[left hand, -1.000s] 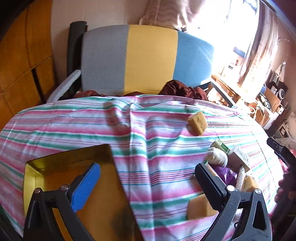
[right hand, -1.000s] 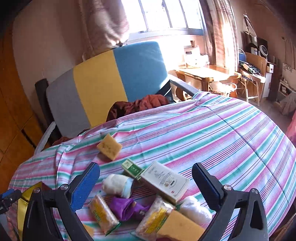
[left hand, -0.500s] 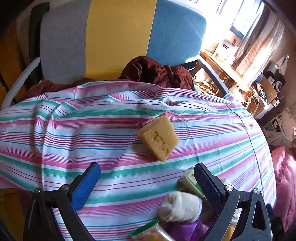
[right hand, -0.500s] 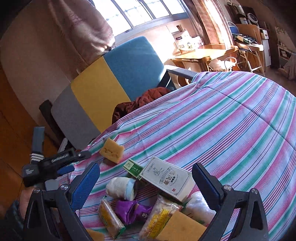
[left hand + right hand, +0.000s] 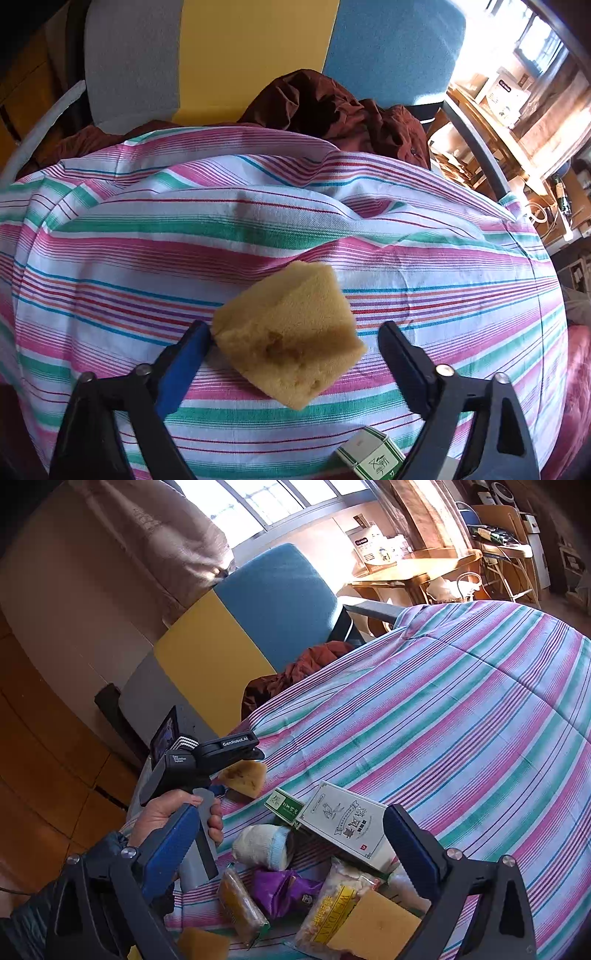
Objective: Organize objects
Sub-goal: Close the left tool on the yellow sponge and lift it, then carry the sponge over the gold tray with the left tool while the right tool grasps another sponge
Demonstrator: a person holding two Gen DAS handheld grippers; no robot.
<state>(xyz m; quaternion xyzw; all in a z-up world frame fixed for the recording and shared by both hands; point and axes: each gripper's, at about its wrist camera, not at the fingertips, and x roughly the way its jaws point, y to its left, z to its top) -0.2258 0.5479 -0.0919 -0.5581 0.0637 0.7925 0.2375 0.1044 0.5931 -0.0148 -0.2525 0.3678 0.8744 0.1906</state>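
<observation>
My left gripper (image 5: 291, 332) shows black plastic arms with silver screws, one finger padded blue, one black. The right gripper (image 5: 291, 834) matches, its pads ribbed. My left hand (image 5: 166, 812), bare skin above a dark quilted sleeve (image 5: 55, 893), grips a black handle (lettered "GenRobot.AI").

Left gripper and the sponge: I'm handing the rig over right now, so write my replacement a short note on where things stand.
Left gripper: open, jaws either side of the lone yellow sponge on the striped cloth; the blue pad looks to be at its left corner, the right finger is apart. Not gripped yet.
Right gripper: open, empty, over the pile.
Pile near the right gripper: white box, small green box, rolled sock, purple packet, snack packs, more sponges.
Done: nothing visibly sorted.
Left: close on the sponge, move it, then the pile.
</observation>
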